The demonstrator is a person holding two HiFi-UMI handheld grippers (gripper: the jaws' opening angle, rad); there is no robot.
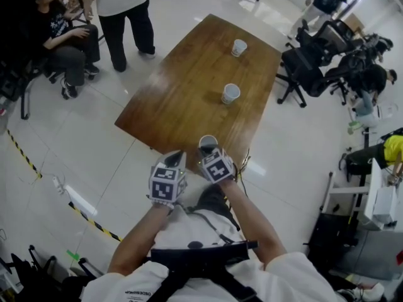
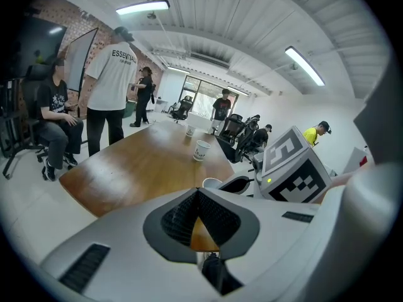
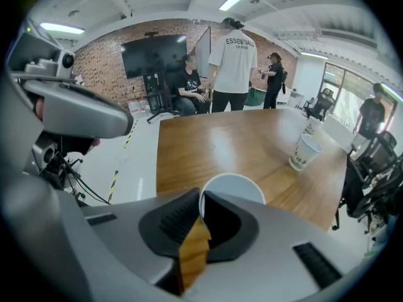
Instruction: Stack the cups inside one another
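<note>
Three white paper cups stand on the brown wooden table (image 1: 182, 87): a far cup (image 1: 238, 47), a middle cup (image 1: 230, 94) and a near cup (image 1: 208, 145) at the table's front edge. My right gripper (image 1: 206, 156) is over the near cup. In the right gripper view its jaws (image 3: 201, 200) pinch the near rim of that cup (image 3: 236, 187), one inside the wall and one outside. My left gripper (image 1: 176, 159) hangs just left of it, off the table edge. Its jaws (image 2: 198, 194) meet at the tips with nothing between them. The middle cup (image 2: 201, 150) stands further along the table.
A person in a white shirt (image 1: 123, 5) stands at the table's far left corner and another sits beside them (image 1: 60, 36). Black office chairs (image 1: 302, 61) stand along the right side. Yellow-black tape (image 1: 25, 159) marks the floor on the left.
</note>
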